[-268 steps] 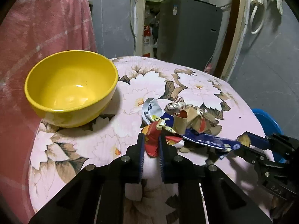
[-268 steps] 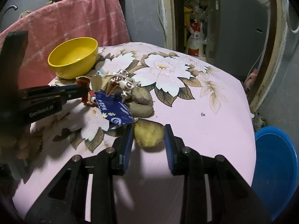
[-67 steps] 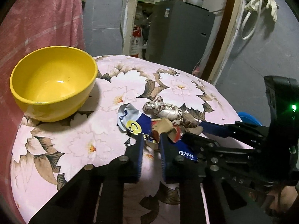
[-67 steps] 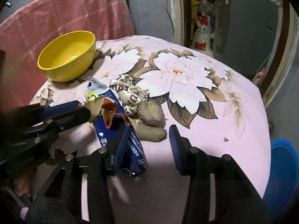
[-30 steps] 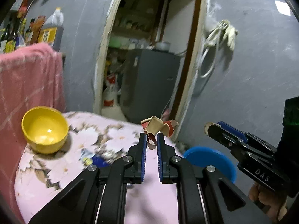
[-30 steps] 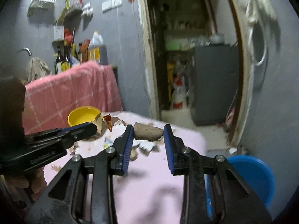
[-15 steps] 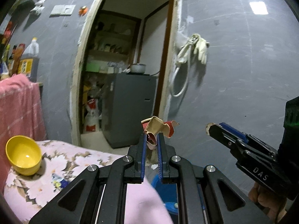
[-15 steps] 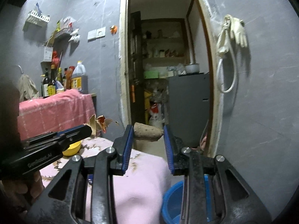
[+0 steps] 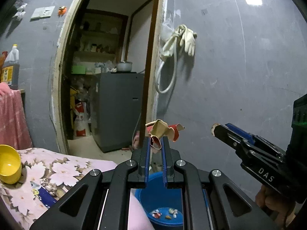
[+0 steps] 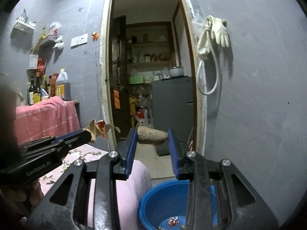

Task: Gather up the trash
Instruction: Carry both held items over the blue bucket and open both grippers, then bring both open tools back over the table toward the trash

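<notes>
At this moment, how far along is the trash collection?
Partly done. A few scraps already lie in the blue basin. In hand: the left gripper pinches a crumpled brown-and-red wrapper, and the right gripper clamps a brown lump; both are held above the basin, not yet dropped. Left: a blue wrapper and other crumpled litter near it on the floral tablecloth.

A pink floral tablecloth (image 9: 63,170) covers the table, bearing a yellow bowl (image 9: 8,169) and scattered wrappers (image 9: 45,190)
</notes>
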Demonstrator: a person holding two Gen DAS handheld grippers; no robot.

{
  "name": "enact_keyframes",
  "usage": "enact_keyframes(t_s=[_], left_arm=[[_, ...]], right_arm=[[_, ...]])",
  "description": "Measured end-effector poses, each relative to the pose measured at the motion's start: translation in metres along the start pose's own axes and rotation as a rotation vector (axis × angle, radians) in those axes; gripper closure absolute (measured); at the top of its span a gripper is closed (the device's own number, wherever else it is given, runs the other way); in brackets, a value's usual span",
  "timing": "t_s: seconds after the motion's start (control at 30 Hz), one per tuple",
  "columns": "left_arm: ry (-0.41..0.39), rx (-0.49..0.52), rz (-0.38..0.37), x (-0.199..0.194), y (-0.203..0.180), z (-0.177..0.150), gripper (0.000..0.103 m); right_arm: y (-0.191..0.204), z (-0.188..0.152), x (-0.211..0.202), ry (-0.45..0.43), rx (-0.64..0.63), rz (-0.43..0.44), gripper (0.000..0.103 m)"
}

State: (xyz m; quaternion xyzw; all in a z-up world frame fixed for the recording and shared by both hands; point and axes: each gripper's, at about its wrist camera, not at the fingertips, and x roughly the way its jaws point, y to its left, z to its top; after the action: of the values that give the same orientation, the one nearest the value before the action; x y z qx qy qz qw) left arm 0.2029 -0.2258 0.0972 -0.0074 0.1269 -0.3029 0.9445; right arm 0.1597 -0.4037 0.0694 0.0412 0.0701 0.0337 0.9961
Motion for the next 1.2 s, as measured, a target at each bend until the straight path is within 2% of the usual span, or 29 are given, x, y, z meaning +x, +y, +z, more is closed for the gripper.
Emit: enact_keyframes(t_s=[0.33, 0.73, 0.9, 1.0, 1.07, 1.2], left_arm=[[0.113, 0.022, -0.017, 0.044, -0.01, -0.021, 0.094], [0.313, 0.005, -0.012, 0.098, 0.0, -0.058, 0.094], [0.362, -0.01, -0.01, 0.113, 0.005, -0.072, 0.094], [0.406, -0.022, -0.002, 0.124, 0.009, -0.081, 0.089], [0.427, -0.041, -0.003, 0.127, 0.012, -0.085, 0.081], [0.429, -0.059, 0.001, 0.127, 0.017, -0.087, 0.08]], right_arm=[[-0.027, -0.03, 0.024, 0.085, 0.061, -0.023, 0.065], [-0.044, -0.067, 0.059, 0.213, 0.107, -0.042, 0.065], [-0.051, -0.078, 0.072, 0.264, 0.136, -0.049, 0.064], [-0.054, -0.082, 0.079, 0.288, 0.151, -0.054, 0.064], [-0.055, -0.084, 0.082, 0.297, 0.159, -0.056, 0.064], [-0.054, -0.085, 0.082, 0.304, 0.164, -0.059, 0.063]])
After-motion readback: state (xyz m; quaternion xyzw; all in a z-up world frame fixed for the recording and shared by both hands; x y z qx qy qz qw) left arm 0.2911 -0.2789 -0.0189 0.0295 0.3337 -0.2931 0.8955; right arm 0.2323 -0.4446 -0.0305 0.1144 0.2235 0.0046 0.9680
